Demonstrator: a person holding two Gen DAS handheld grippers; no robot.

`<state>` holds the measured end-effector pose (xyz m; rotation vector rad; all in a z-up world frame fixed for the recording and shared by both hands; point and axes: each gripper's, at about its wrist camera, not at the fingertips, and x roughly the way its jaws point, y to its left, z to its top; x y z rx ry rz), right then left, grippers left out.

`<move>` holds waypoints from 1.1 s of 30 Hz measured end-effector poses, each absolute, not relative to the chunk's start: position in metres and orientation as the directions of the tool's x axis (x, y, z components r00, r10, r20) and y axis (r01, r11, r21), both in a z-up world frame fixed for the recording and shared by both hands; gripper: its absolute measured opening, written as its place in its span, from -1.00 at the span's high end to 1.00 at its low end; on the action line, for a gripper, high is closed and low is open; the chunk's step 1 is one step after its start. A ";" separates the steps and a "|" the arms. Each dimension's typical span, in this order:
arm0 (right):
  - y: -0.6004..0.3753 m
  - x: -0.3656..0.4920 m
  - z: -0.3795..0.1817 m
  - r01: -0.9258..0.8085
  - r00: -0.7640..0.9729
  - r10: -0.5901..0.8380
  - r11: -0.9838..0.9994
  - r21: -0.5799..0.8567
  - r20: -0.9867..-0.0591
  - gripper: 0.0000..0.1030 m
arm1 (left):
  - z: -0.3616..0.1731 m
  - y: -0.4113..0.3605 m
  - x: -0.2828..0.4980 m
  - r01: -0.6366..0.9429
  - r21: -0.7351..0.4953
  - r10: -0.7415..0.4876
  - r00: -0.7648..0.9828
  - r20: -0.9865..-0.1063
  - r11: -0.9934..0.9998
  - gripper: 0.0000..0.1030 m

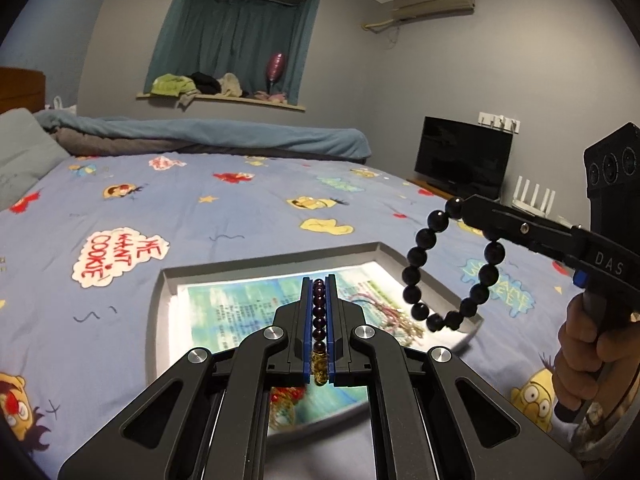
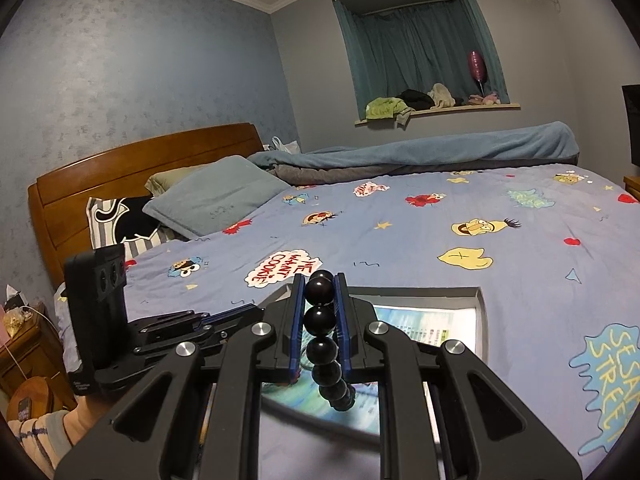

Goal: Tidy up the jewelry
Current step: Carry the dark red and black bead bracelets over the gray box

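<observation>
**Two bracelets, one in each of your grippers**

Two grippers are working above the bed, and each one is holding a bracelet. Your left gripper (image 1: pixel 319 280) is closing narrowly on a small-bead bracelet (image 1: pixel 319 320); its dark purple beads are lying in a line between the blue pads (image 1: pixel 307 320), with a yellow bead at the lower end. This is showing in the lower middle of the left wrist view.

Your right gripper (image 2: pixel 320 280) is clamping a large-bead black bracelet (image 2: pixel 323 322) between its fingers. In the left wrist view the same bracelet (image 1: pixel 448 268) is hanging as an open loop from the right gripper (image 1: pixel 466 202), at the right of the frame, above the right edge of the tray. Your right hand (image 1: pixel 580 360) is gripping the handle at the lower right.

Under both grippers a grey tray (image 1: pixel 256 266) is resting on the cartoon bedsheet (image 1: pixel 160 208). Inside it, red and gold jewelry (image 1: pixel 384 312) is lying on a printed sheet, blurred.
</observation>
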<state>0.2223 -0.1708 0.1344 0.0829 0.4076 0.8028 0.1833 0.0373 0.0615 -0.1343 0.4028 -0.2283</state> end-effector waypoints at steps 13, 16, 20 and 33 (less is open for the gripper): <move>-0.149 0.251 0.106 -0.650 0.613 0.684 0.721 0.239 -0.396 0.72 | 0.040 0.047 0.216 0.104 -0.162 -0.170 0.861 -0.479 0.981 0.89; -0.151 0.258 0.095 -0.629 0.620 0.661 0.741 0.235 -0.423 0.72 | 0.034 0.048 0.219 0.090 -0.158 -0.159 0.848 -0.506 0.983 0.89; -0.158 0.266 0.082 -0.597 0.628 0.631 0.766 0.239 -0.455 0.72 | 0.027 0.049 0.223 0.078 -0.153 -0.149 0.828 -0.540 0.985 0.89; -0.168 0.284 0.056 -0.528 0.631 0.556 0.819 0.227 -0.541 0.72 | 0.013 0.048 0.229 0.056 -0.118 -0.118 0.777 -0.618 0.991 0.84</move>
